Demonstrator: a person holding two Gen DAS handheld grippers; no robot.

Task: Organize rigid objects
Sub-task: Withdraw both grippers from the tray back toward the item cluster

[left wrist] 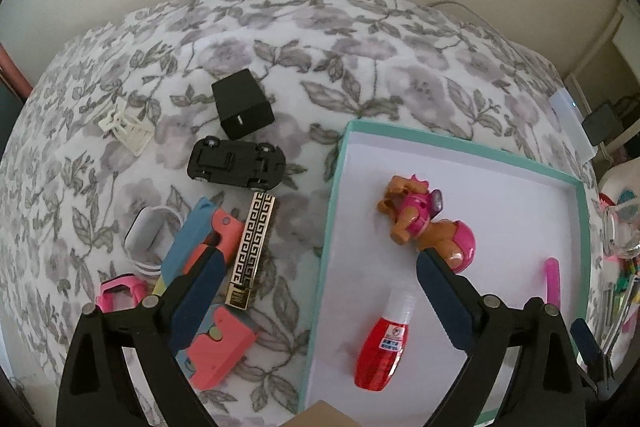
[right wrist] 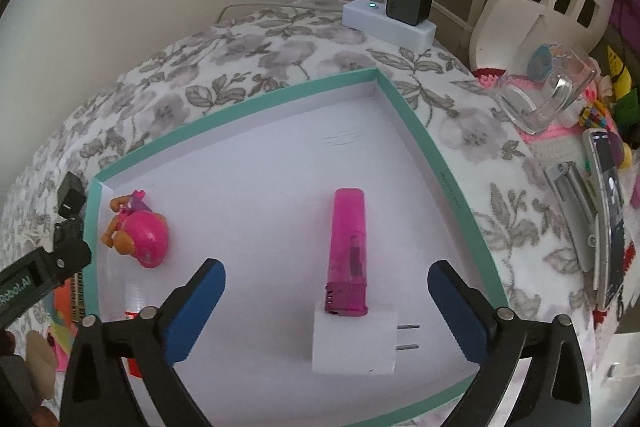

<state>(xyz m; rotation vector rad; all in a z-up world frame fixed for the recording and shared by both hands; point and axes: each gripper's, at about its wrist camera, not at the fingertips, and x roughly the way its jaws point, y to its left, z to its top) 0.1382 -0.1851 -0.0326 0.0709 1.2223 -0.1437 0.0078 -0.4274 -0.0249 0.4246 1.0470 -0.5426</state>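
Note:
A teal-rimmed white tray (left wrist: 334, 195) (right wrist: 404, 99) lies on the floral cloth. In it lie a pink puppy figure (left wrist: 424, 223) (right wrist: 136, 231), a red bottle (left wrist: 386, 341), a pink lighter (right wrist: 348, 251) (left wrist: 552, 279) and a white plug adapter (right wrist: 354, 341). Left of the tray lie a black toy car (left wrist: 236, 163), a black cube charger (left wrist: 242, 103), a gold-patterned lighter (left wrist: 252, 251) and a blue-and-coral toy (left wrist: 212, 287). My left gripper (left wrist: 320, 267) is open and empty over the tray's left edge. My right gripper (right wrist: 326, 283) is open and empty, straddling the pink lighter and adapter.
A white clip (left wrist: 126, 129), a white oval case (left wrist: 146, 231) and a pink toy car (left wrist: 120, 291) lie at the left. A white power strip with a black charger (right wrist: 400, 11), a glass mug (right wrist: 548, 95), a phone (right wrist: 608, 211) and clutter stand at the right.

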